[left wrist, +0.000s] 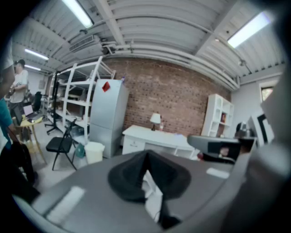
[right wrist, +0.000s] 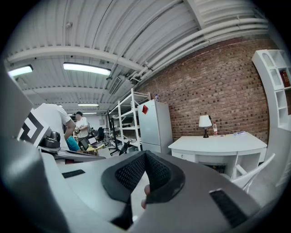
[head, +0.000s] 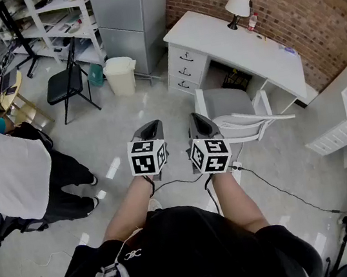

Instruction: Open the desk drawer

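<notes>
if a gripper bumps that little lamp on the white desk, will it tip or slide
Probably tips: the lamp has a wide shade on a thin dark stem over a small base, so it looks top-heavy. It likely is light, so a nudge might also slide it on the smooth white desk. A small bottle stands right beside it and could get knocked.

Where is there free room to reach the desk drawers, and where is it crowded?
Bare floor lies between the bin and the white chair, straight up to the drawers. Under the desk, behind that chair, it is crowded.
</notes>
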Tool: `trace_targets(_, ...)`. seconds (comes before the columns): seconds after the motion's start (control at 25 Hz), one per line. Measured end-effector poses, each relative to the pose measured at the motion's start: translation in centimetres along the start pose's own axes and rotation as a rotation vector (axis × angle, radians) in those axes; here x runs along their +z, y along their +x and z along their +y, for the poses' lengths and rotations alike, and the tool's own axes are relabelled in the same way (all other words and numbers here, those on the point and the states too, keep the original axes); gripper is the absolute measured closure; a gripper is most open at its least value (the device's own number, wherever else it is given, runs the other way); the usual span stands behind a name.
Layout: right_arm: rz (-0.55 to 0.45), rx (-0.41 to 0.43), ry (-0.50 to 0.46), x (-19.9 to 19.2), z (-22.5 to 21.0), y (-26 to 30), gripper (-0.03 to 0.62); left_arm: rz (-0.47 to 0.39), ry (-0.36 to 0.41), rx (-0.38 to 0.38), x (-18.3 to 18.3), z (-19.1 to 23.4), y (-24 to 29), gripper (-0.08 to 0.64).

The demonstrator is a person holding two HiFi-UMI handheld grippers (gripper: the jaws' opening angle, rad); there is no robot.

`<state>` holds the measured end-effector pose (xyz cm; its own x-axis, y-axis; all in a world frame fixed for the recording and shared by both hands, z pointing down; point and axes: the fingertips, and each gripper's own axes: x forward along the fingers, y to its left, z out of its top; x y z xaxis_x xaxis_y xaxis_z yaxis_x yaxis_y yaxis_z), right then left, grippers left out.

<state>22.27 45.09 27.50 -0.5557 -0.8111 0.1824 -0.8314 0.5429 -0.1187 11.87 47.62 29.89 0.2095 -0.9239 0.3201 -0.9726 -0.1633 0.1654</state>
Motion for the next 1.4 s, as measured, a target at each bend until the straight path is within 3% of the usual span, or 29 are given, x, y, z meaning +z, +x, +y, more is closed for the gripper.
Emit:
trace_targets(0.16,-0.008,0.01,0.031,0.2,0.5,1.4,0.594,0.013,0.046,0.004,0.1,0.8,0.8,0.56)
trace_targets(0.64,-0.022,-0.029,0.012,0.4,3.8,5.3,0.594,0.018,0.009,-0.048,1.0,6.1,2.0,0.56)
trace_targets(0.96,-0.007,-0.094,0.017,-1.1,4.4,6.8,0.594,0.042,0.03,-0.106,0.3,8.0,3.1,0.56)
trace_targets(1.4,0.037,-0.105,0.013,-2.3,4.4,11.0,0.594,0.077,0.023,-0.11,-0.6,11.4,5.6,0.56)
